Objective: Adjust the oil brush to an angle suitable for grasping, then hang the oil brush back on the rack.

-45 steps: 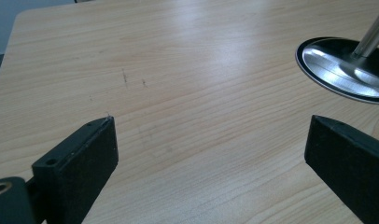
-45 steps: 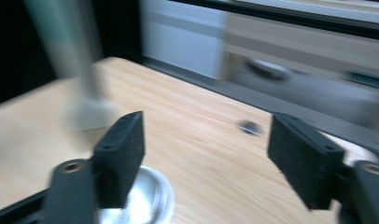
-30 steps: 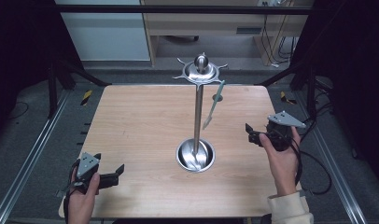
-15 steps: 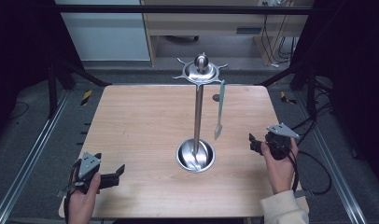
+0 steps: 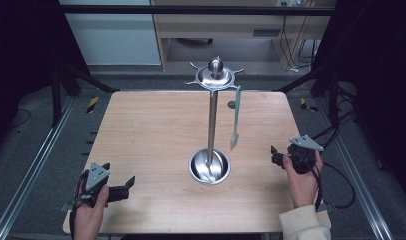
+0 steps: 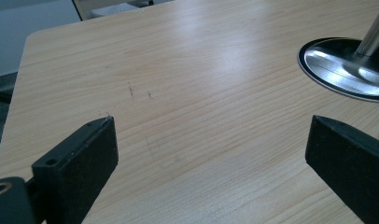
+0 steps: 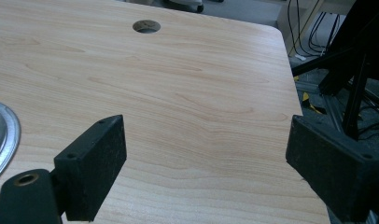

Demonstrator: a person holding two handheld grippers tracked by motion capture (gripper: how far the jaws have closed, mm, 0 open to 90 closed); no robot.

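Observation:
A steel utensil stand rises from a round dished base at the middle of the wooden table. Its top is a hooked ring with a ball knob. A pale green spatula hangs from a hook on the right side, blade down. My left gripper rests open near the front left corner, held in a hand. My right gripper is open at the right edge, empty, to the right of the base. The base's rim appears in the left gripper view and its edge in the right gripper view.
A round cable hole is cut in the table near its far right side. Black frame posts and cables stand off the table's right edge. Metal rails run along both sides on the floor.
My right gripper has drawn back toward the front right, away from the spatula. The spatula swung and now hangs nearly straight. The left gripper has stayed put.

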